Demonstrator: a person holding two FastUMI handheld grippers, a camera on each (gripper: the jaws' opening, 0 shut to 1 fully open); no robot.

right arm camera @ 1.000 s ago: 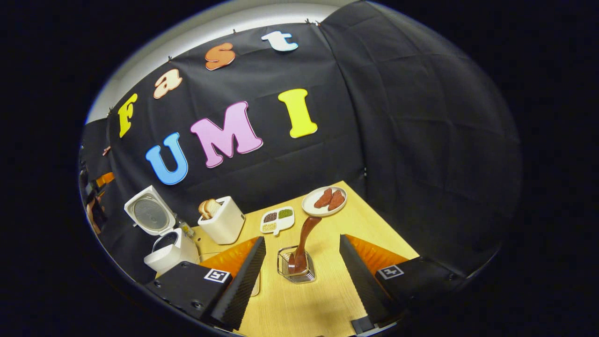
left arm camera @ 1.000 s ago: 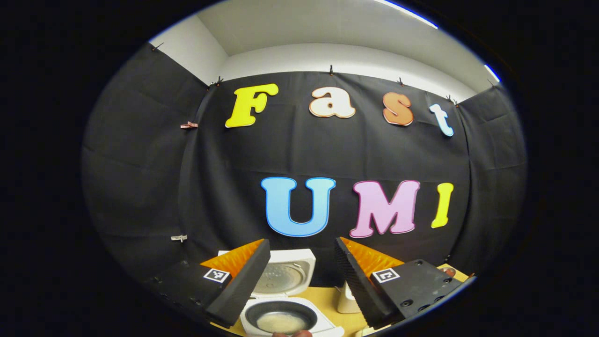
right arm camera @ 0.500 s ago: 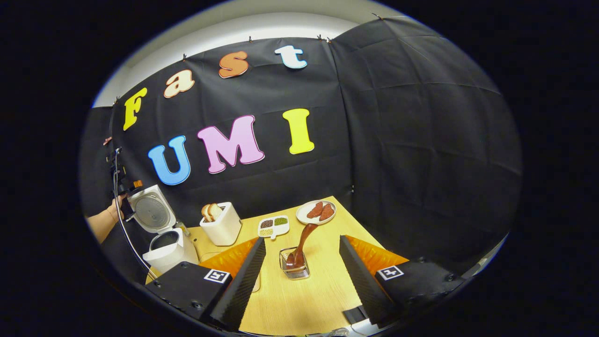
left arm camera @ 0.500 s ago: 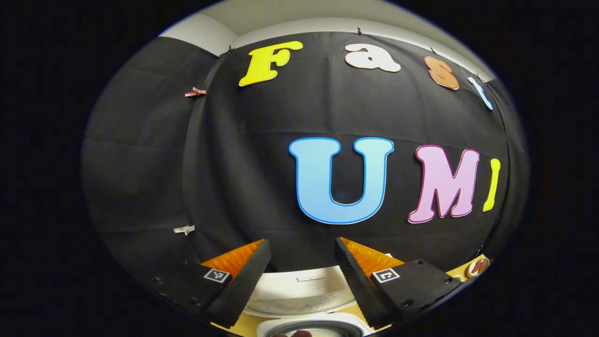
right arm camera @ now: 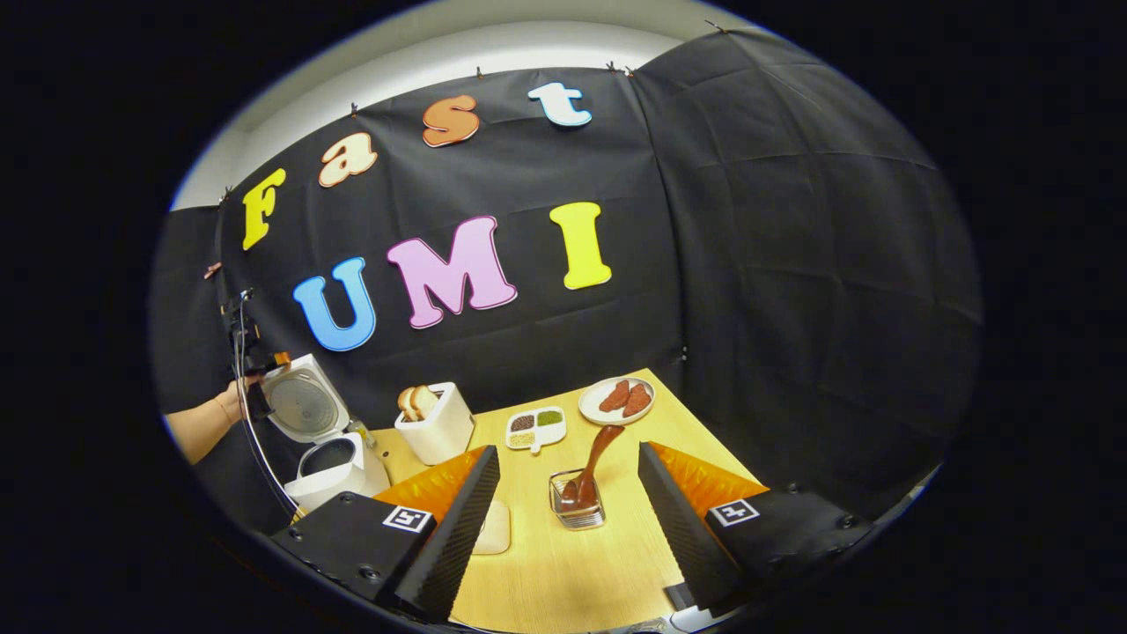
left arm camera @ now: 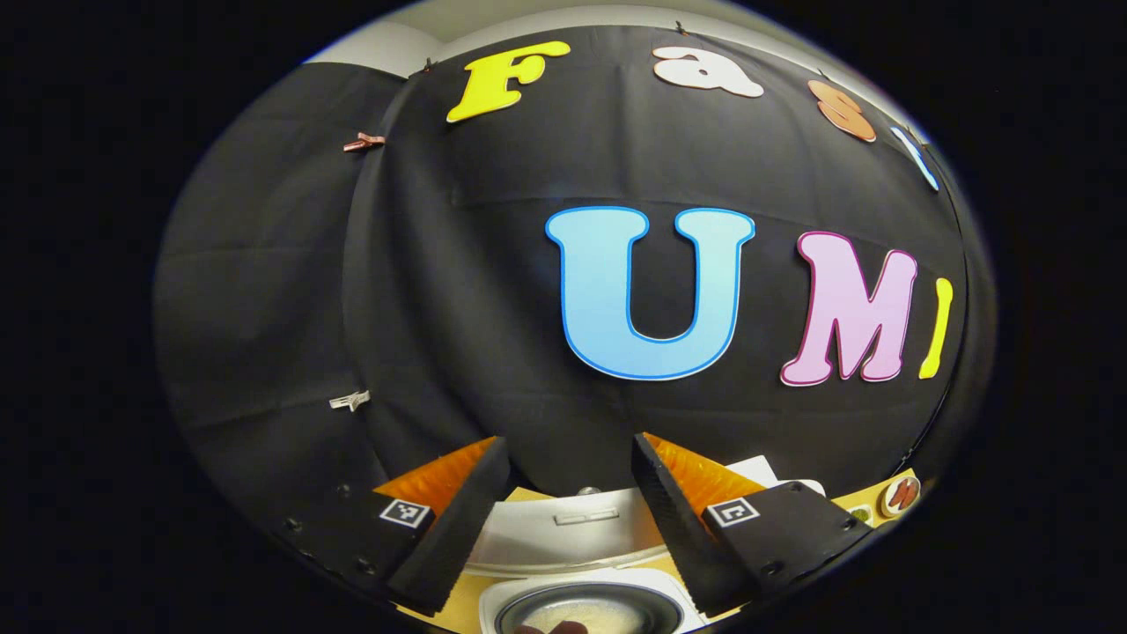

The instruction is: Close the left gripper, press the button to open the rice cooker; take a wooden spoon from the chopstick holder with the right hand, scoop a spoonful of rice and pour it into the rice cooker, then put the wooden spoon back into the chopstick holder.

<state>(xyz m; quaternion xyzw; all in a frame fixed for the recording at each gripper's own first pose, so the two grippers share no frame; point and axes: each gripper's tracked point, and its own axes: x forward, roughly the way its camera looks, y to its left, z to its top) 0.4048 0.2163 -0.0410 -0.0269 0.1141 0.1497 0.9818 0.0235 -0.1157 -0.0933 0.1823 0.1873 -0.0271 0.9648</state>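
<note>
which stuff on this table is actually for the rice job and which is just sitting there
For the job:
rice cooker, lid up
wooden spoon
chopstick holder, spoon standing in it
left gripper
right gripper

Just lying about:
toaster with bread
divided dish
plate

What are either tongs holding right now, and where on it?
Nothing. Right tongs are open, with the wooden spoon standing free in the chopstick holder. Left tongs are open above the rice cooker.

A white rice cooker (right arm camera: pixel 330 471) with a dark inner pot stands at the far left of the pale wood-grain table (right arm camera: pixel 563 572), a dark brown wooden spoon (right arm camera: pixel 588 467) in the wire chopstick holder (right arm camera: pixel 577 506) nearer.
</note>
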